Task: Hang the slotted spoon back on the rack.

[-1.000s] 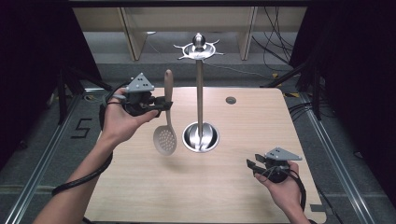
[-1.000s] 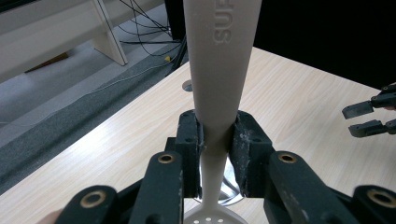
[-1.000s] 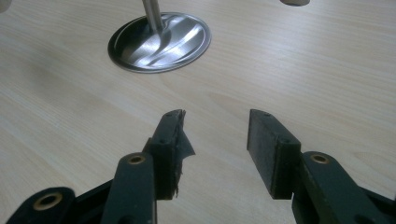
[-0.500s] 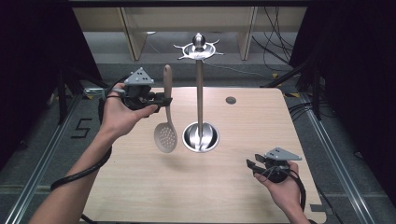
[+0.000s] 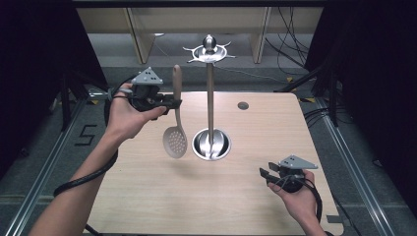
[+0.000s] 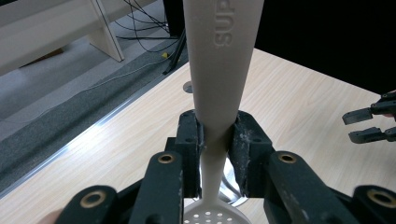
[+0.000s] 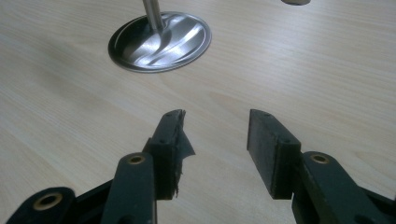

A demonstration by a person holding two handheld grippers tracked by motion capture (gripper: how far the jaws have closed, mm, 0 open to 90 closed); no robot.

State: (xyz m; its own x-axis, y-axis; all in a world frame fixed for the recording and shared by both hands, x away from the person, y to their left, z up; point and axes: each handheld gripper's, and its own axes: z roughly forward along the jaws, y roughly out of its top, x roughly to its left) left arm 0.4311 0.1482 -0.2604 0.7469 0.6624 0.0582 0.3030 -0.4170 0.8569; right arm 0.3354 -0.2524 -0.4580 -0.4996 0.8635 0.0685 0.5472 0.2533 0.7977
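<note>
A beige slotted spoon hangs upright above the table, its perforated bowl down and its handle up. My left gripper is shut on the spoon's handle; in the left gripper view its jaws clamp the narrow part of the spoon. Just right of the spoon stands a metal utensil stand with a round base and a hooked crown on top. My right gripper rests low at the table's near right, open, with nothing between its fingers.
The wooden table has a small round hole at its far right. Beyond the far edge stand wooden shelf legs and loose cables. Metal rails run along the floor on both sides.
My left hand has risen a little with the spoon, so the spoon hangs slightly higher. The right hand has kept still.
</note>
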